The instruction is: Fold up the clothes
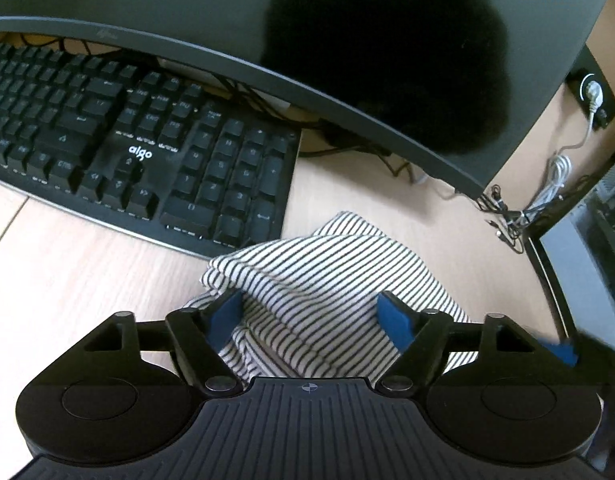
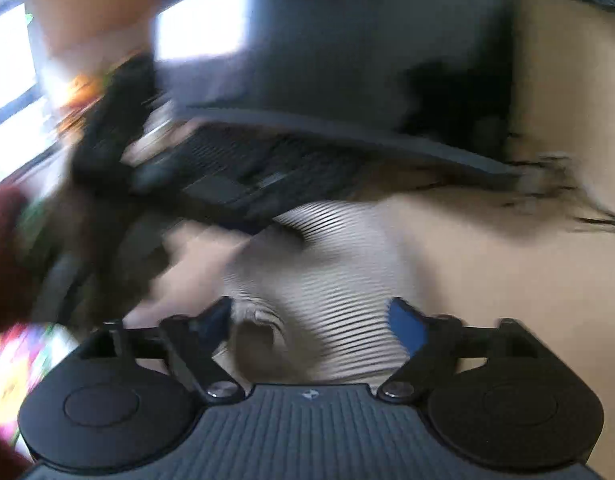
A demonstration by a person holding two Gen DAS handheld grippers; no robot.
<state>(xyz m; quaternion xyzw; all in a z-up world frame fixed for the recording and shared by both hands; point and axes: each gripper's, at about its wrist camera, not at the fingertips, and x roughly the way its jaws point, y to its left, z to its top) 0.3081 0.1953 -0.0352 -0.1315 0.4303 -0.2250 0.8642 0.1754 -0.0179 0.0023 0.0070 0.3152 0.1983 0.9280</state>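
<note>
Striped garment lay bunched on the light wooden desk, just in front of the black keyboard and below the dark monitor. Left gripper stood spread wide, blue pads either side of the cloth folds, not pinching. Right wrist view was heavily blurred; right gripper also spread wide over the same striped cloth, nothing clamped. Tangled cables sat to the right by the monitor's edge.
</note>
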